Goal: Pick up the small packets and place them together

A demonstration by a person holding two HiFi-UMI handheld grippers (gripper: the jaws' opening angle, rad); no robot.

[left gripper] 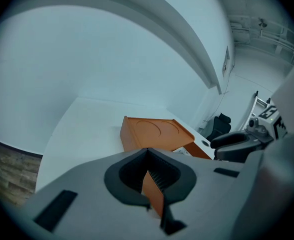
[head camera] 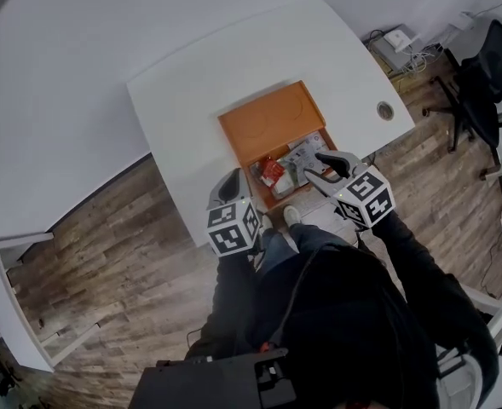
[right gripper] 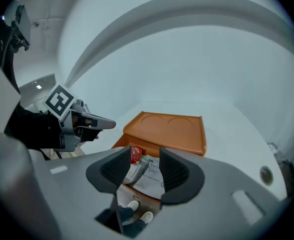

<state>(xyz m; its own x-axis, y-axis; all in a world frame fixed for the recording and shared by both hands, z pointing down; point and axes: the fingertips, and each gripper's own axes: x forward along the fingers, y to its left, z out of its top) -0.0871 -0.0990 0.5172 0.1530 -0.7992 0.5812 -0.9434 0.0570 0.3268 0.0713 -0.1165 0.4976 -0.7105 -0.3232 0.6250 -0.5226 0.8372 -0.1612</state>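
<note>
An open orange box (head camera: pixel 268 122) is seen at the near edge of a white table (head camera: pixel 191 92), with a red packet (head camera: pixel 272 171) and white packets (head camera: pixel 304 154) lying inside, flanked by the left gripper (head camera: pixel 230 184) at its 8 o'clock and the right gripper (head camera: pixel 323 167), jaws apart, at 4 o'clock.

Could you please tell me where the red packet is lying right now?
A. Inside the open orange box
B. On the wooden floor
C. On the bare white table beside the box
A: the head view shows the red packet lying inside the orange box, next to the pale packets there.
</note>
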